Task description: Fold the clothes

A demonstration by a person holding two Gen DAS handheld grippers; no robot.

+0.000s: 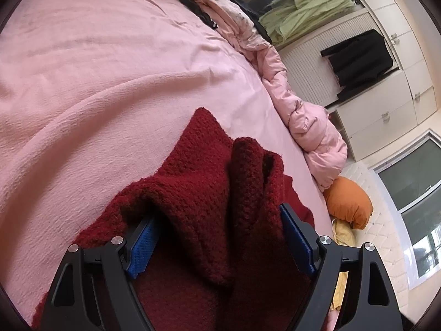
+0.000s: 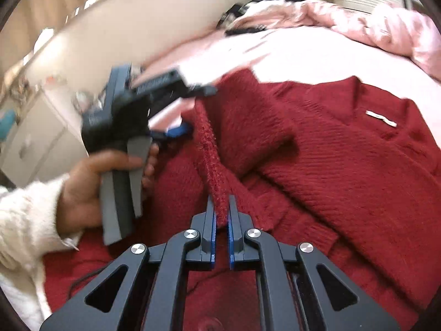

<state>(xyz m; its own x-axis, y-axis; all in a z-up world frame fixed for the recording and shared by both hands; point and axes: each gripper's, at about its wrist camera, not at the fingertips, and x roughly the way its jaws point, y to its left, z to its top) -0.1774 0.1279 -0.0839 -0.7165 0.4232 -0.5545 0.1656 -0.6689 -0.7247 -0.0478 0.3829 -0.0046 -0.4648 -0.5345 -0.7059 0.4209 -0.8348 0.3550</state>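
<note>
Red knitted cardigan [image 2: 317, 149]: spread front-up on the pink bedsheet [image 1: 96, 69], white neck label [image 2: 381, 118] showing, one fuzzy edge drawn up toward the right wrist camera. Right gripper [image 2: 221, 215]: jaws pinched almost closed on that raised edge; left gripper [image 1: 217, 234]: jaws spread wide with a thick bunch of knit filling the gap, though whether its blue pads [image 1: 143, 244] actually press on it cannot be told. Handling advice: keep the right pinch firm, get a sure left hold level with it, then carry the edge across taut so the fold lands straight
</note>
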